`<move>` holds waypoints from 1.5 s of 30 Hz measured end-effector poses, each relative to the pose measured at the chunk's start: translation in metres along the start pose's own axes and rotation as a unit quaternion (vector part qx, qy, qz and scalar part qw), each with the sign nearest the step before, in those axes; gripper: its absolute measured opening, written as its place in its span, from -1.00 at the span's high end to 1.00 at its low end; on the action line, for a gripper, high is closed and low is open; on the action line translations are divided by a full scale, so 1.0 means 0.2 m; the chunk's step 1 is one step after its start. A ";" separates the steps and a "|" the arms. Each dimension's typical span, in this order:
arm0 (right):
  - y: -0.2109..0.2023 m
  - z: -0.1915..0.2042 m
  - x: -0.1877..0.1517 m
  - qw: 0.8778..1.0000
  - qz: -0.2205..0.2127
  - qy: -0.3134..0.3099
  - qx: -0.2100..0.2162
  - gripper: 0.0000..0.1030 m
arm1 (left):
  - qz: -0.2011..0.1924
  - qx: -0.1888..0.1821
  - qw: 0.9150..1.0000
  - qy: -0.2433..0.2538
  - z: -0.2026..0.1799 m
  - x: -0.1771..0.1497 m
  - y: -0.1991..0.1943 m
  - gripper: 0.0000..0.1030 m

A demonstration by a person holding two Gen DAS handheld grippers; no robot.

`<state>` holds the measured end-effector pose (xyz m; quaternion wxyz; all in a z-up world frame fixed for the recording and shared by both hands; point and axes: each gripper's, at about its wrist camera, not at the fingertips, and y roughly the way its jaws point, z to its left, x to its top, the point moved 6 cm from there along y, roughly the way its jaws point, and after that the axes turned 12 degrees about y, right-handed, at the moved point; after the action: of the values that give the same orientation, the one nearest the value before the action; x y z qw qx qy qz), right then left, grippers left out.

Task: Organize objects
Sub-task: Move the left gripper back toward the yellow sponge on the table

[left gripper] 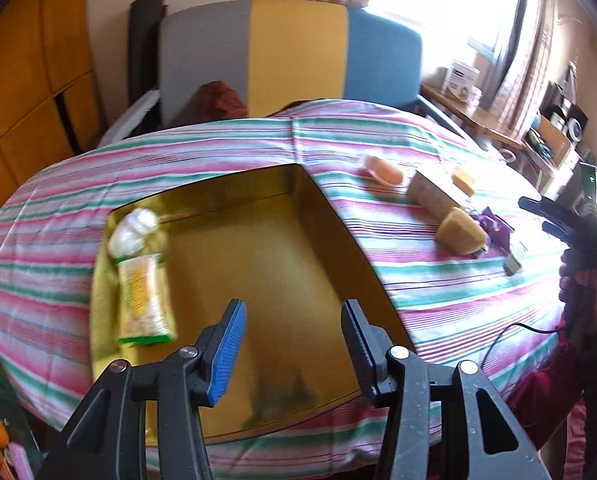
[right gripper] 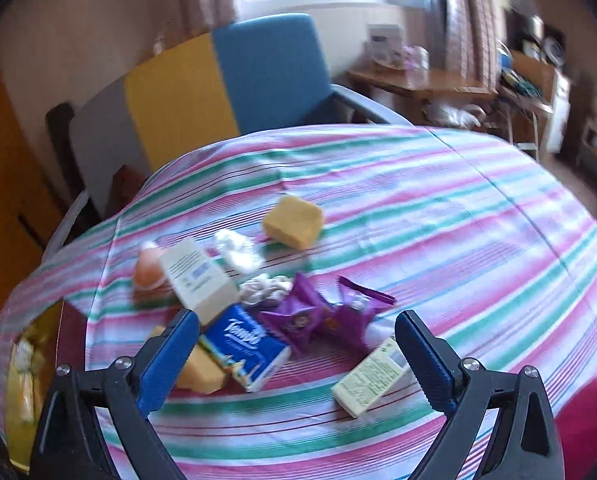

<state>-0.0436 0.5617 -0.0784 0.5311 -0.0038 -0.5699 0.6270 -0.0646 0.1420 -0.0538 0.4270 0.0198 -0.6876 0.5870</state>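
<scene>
Snack packets and small toiletries lie scattered on a striped tablecloth (right gripper: pixel 438 208), waiting to be sorted into a gold rectangular tin (left gripper: pixel 306 192) at the table's left. Two items already rest in the tin's left end: a green-and-yellow snack packet (left gripper: pixel 144 298) and, above it, a whitish wrapped bundle (left gripper: pixel 132 230), blurred, possibly a small bag. The rest of the tin is bare, so the sorting looks barely begun. The left gripper (left gripper: pixel 294 344) hovers over the tin's near end, jaws part-way apart with nothing between them. The right gripper (right gripper: pixel 298 360) hangs above the pile, jaws spread wide and empty. Between and just beyond its fingers lie a blue Tempo tissue pack (right gripper: pixel 244 346), purple candy wrappers (right gripper: pixel 322 314) and a pale green carton (right gripper: pixel 372 378); farther off sit a white box (right gripper: pixel 198 280), a yellow sponge (right gripper: pixel 294 222) and an orange-pink item (right gripper: pixel 148 266).
</scene>
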 end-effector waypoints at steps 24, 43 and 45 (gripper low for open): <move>0.02 -0.18 0.04 0.988 0.035 0.140 0.059 -0.99 | 0.009 -0.020 0.990 0.141 -0.64 0.34 0.25 0.03; 0.04 -0.19 0.04 0.985 0.047 0.147 0.073 -0.99 | 0.093 -0.157 0.983 0.025 -0.82 0.39 0.60 0.03; 0.04 -0.19 0.04 0.985 0.047 0.148 0.074 -0.99 | 0.098 -0.164 0.982 0.007 -0.81 0.39 0.63 0.03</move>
<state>-0.0298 0.5954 -0.0920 0.5782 -0.0840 -0.4361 0.6845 -0.0887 0.3509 -0.1140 0.3698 -0.1223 -0.7701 0.5053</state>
